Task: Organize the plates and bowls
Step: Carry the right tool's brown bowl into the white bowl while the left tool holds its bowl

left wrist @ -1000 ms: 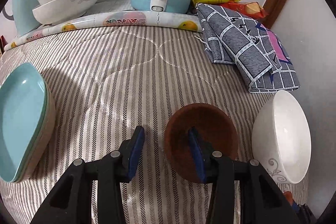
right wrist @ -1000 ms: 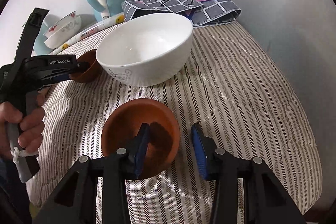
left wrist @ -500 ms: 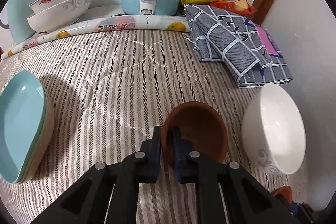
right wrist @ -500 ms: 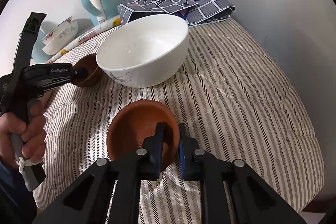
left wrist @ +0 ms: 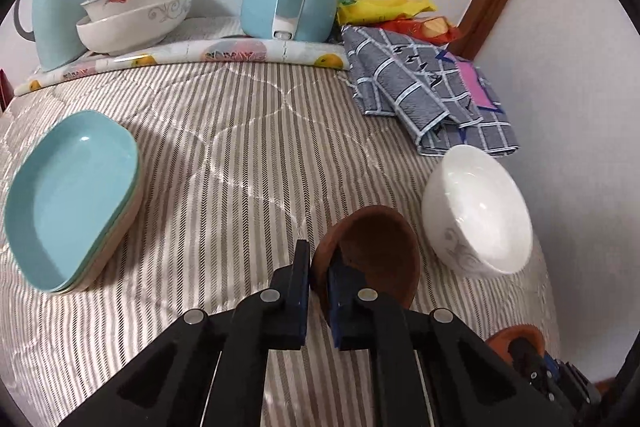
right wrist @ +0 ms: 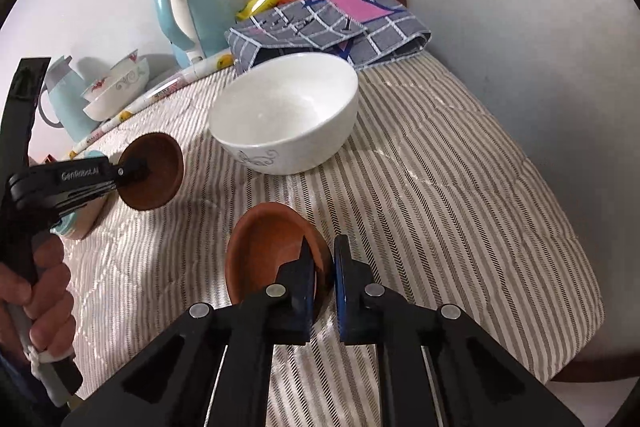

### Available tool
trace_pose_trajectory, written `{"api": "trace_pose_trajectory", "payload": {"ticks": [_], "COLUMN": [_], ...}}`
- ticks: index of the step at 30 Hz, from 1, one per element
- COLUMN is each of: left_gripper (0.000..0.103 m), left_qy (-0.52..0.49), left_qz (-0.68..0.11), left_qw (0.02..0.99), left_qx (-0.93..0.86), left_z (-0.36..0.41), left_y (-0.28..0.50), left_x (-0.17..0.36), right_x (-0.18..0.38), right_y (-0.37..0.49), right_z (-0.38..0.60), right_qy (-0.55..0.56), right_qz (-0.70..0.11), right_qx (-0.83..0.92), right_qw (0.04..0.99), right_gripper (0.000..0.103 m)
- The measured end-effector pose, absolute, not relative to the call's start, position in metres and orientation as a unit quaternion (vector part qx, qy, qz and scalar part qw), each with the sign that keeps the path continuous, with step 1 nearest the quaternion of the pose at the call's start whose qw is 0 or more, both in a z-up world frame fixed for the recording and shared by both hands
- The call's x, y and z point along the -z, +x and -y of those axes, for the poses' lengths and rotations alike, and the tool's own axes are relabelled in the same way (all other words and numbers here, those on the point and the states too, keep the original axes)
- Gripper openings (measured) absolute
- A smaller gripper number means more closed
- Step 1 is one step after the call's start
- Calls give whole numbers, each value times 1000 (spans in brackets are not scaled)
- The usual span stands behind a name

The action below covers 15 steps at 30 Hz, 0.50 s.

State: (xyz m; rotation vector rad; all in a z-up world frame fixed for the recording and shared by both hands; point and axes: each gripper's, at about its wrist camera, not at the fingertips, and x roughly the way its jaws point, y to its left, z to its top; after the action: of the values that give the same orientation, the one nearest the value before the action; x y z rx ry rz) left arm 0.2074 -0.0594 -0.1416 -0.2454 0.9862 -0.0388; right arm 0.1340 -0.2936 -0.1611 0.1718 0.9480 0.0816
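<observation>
Left gripper point(left wrist: 319, 279): matte black plastic, two flat arms fanning back w/ triangular cut-outs, round silver screws along the arms, dark blue pads on the inner faces of the fingers. Right gripper point(right wrist: 323, 277): same build, black frame, silver screw heads, blue pad point(right wrist: 341, 287) showing on one finger. In the right wrist view the left gripper shows side-on: black body w/ small white lettering "GenRobot.AI", tall black strap or bracket rising behind it, grey-white handle end at the bottom. Hand point(right wrist: 40, 291) wraps the black grip; dark blue sleeve edge just below
</observation>
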Motion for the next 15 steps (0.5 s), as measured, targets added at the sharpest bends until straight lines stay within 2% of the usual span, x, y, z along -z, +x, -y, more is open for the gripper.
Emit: {"api": "trace_pose_trajectory", "payload": {"ticks": [15], "left_gripper": [8], "left_qy": [-101], "left_qz": [-433], "left_qw": [895], "left_qx": [34], "left_z": [50], "left_y": [164], "left_x": [83], "right_x": [98], "right_y": [103], "right_z": [284], "right_qy": [80], "right_qz": [-407], "right_qx": [-11], "right_qw": [910], "right_gripper": [9]}}
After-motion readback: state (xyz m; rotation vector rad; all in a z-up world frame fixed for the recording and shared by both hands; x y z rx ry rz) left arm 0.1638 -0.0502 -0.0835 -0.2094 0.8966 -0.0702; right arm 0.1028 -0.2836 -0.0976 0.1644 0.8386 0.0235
